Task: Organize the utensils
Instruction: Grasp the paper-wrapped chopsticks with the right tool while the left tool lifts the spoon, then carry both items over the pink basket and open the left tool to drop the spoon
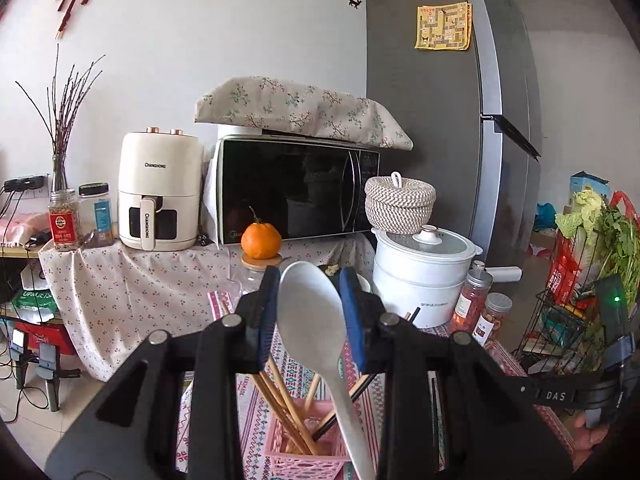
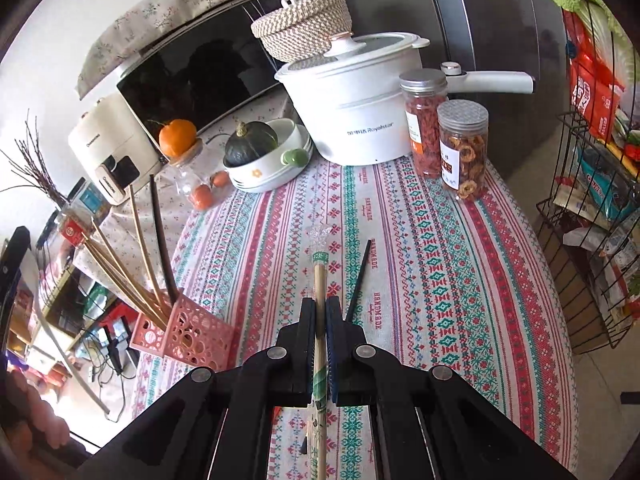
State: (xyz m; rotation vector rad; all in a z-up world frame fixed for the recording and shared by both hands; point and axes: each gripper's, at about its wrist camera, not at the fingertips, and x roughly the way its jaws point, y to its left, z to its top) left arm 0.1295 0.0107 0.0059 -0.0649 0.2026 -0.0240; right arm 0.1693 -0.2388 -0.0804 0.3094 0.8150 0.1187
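The table, under a striped patterned cloth, fills the middle and right of the right wrist view. At its far edge, top centre, stands a white pot with a woven basket behind it; two jars stand to the pot's right, a microwave sits upper left, and a bowl with a green squash lies left of the pot.

At lower left of that view a pink holder stands on the table edge. Chopsticks rise from it, fanned up and to the left, one dark stick among the pale ones.

The right gripper enters from bottom centre, pointing up the frame across the cloth. Its jaws are pressed narrow on a wrapped pair of chopsticks whose long axis runs straight along the fingers, the clear twisted wrapper end pointing away toward the pot. A single black chopstick lies on the cloth just right of the fingers, tilted slightly right.

In the left wrist view the left gripper points level at the microwave and an orange, directly above the holder at bottom centre. A white spoon stands between its blue pads, bowl up, handle slanting down and right into the holder. The pads sit moderately apart — whether they actually pinch the spoon I cannot tell, since gaps seem to show beside it.
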